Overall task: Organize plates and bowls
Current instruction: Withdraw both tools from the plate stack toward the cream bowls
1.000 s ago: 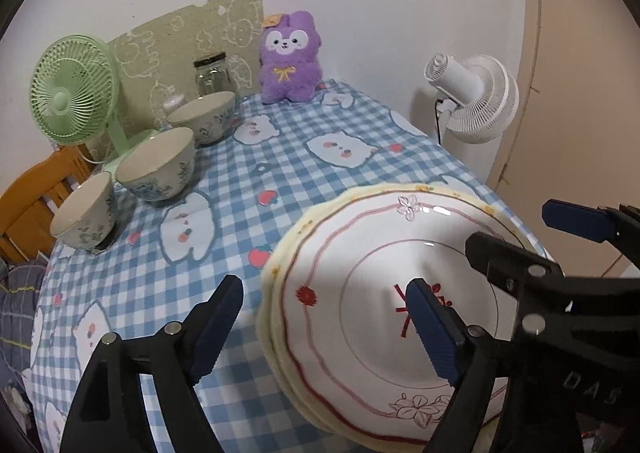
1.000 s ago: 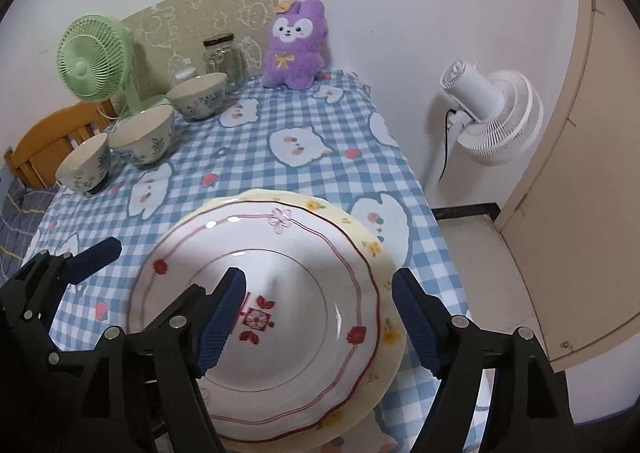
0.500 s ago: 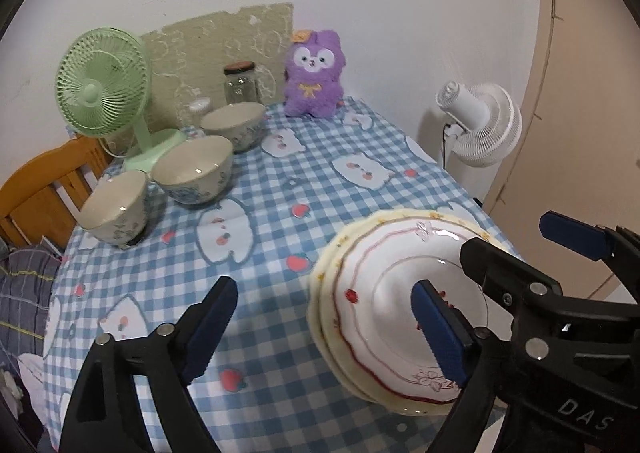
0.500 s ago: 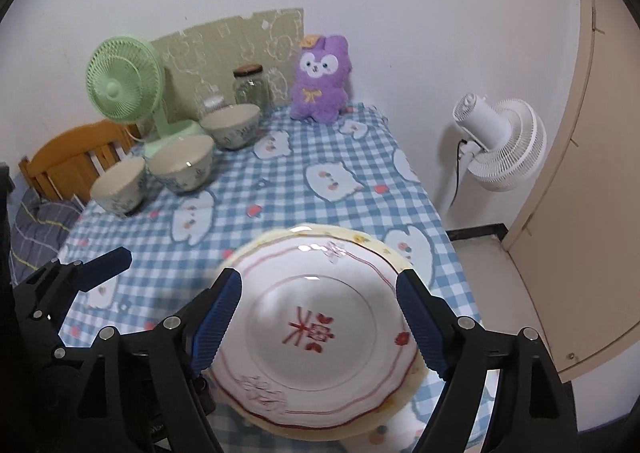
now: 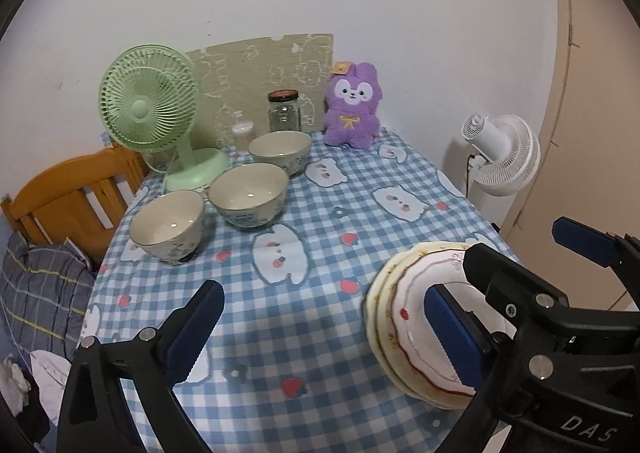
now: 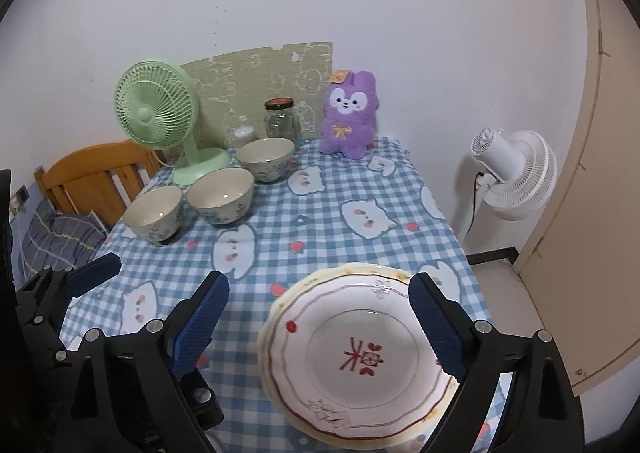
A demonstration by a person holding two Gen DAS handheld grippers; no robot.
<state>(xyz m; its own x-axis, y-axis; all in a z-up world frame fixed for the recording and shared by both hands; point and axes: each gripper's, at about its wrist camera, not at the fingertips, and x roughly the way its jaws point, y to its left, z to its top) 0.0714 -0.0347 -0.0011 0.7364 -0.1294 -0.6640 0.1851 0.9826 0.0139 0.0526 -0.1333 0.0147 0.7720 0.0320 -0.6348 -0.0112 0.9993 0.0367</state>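
A stack of white plates with red rims (image 6: 360, 353) lies on the checked tablecloth near the front right corner, and shows at lower right in the left wrist view (image 5: 404, 317). Three cream bowls stand apart in a row at the back left (image 5: 166, 225) (image 5: 248, 193) (image 5: 280, 147). My right gripper (image 6: 318, 323) hovers above the plates, its jaws opening, its pads clear of the plate rims. My left gripper (image 5: 324, 329) hangs over bare cloth left of the stack, its jaws also opening, with nothing between them. One of its fingers (image 6: 96, 273) shows at the left of the right wrist view.
A green desk fan (image 5: 148, 109), a glass jar (image 5: 284, 111), a small lidded pot (image 5: 244, 133) and a purple plush toy (image 5: 352, 109) stand along the back wall. A wooden chair (image 5: 72, 189) stands to the left, a white floor fan (image 5: 500, 153) to the right.
Both grippers have drawn back and up from the plate stack, which now looks smaller and stays on the table. Both pairs of jaws stand wider.
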